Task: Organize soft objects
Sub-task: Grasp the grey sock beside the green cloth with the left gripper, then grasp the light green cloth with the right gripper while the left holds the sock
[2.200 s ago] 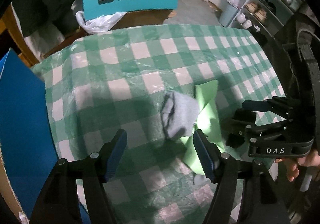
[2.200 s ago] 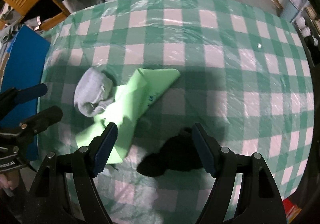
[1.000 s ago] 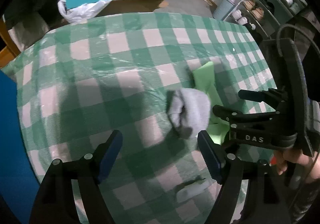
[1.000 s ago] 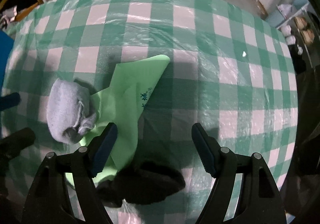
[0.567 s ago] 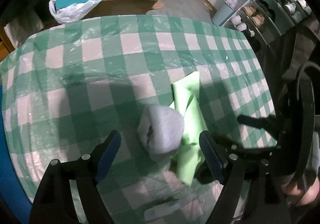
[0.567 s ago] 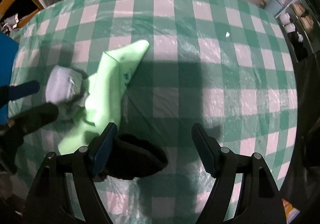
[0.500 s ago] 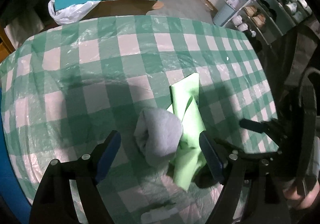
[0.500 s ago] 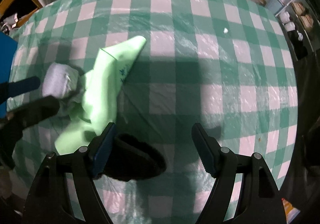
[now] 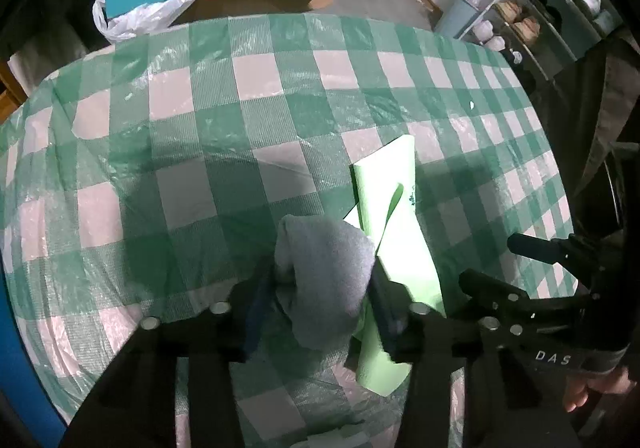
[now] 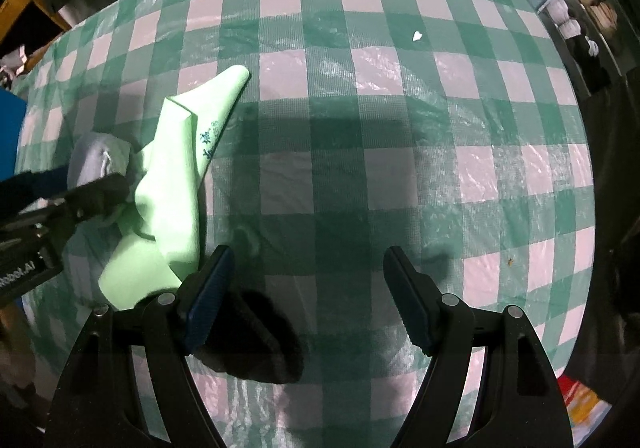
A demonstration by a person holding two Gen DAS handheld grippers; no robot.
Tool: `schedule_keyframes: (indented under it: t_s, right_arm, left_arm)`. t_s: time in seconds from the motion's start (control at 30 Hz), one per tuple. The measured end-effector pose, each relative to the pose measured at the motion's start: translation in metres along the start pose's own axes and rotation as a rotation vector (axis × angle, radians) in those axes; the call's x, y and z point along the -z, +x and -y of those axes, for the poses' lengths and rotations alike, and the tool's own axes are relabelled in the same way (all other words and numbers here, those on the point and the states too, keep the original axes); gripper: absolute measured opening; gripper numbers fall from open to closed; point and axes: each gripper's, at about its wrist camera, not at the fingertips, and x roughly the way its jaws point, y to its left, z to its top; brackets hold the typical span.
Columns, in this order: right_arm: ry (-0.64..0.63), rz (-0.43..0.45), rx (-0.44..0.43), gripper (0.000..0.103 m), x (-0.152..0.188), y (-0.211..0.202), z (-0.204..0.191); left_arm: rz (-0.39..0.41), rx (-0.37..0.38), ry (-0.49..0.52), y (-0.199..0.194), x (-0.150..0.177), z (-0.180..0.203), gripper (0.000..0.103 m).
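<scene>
The left hand-held gripper [image 9: 320,304] is closing its jaws on the rolled grey knitted sock bundle [image 9: 324,276], which sits between its blue pads on the counter [image 9: 200,152] covered in green-and-white checked plastic cloth; the pads look to be pressing both flanks already. To do this step well, the squeeze should land on the thick middle of the roll, not its loose cuff end, so the bundle does not unroll on lifting. Just to that gripper's right, touching the sock, lies the folded light-green cloth [image 9: 400,248] with dark printing, and its edge seems to sit close to the right-hand pad, so a straight lift risks dragging it along; a check before rising would help. The right hand-held gripper [image 10: 306,304] hangs with its jaws wide apart and nothing between them, and a crumpled black soft item [image 10: 256,344] lies under its left finger [image 10: 206,300], probably the next pick.
</scene>
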Motion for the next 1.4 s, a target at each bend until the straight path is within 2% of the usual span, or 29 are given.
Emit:
schedule_keyframes:
  t_s: [0.03, 0.1, 0.3, 0.63, 0.87, 1.0, 1.13, 1.4]
  right_arm:
    - [0.001, 0.003, -0.004, 0.076, 0.003, -0.002, -0.008]
    - [0.003, 0.008, -0.014, 0.076, 0.001, -0.005, -0.009]
    - [0.015, 0.031, -0.067, 0.076, -0.009, -0.010, -0.019]
    - [0.027, 0.022, -0.149, 0.076, -0.027, 0.012, -0.053]
    - [0.025, 0.037, -0.132, 0.077, -0.036, 0.019, -0.076]
    - [-0.030, 0.035, -0.089, 0.078, -0.039, 0.025, -0.098]
    - [-0.102, 0.032, -0.009, 0.078, -0.038, 0.030, -0.119]
    - [-0.109, 0.043, -0.012, 0.078, -0.034, 0.029, -0.129]
  left_arm:
    - [0.003, -0.001, 0.005, -0.001, 0.001, 0.000, 0.031]
    - [0.008, -0.001, 0.010, -0.004, 0.001, -0.001, 0.029]
    - [0.026, -0.026, -0.008, -0.018, 0.003, -0.012, 0.029]
    - [0.045, -0.061, -0.063, -0.037, 0.008, -0.047, 0.029]
    - [0.031, -0.057, -0.084, -0.037, 0.013, -0.061, 0.029]
    - [0.025, -0.050, -0.085, -0.036, 0.014, -0.063, 0.029]
    - [0.022, -0.044, -0.087, -0.037, 0.016, -0.066, 0.029]
    - [0.018, -0.033, -0.100, -0.038, 0.018, -0.073, 0.029]
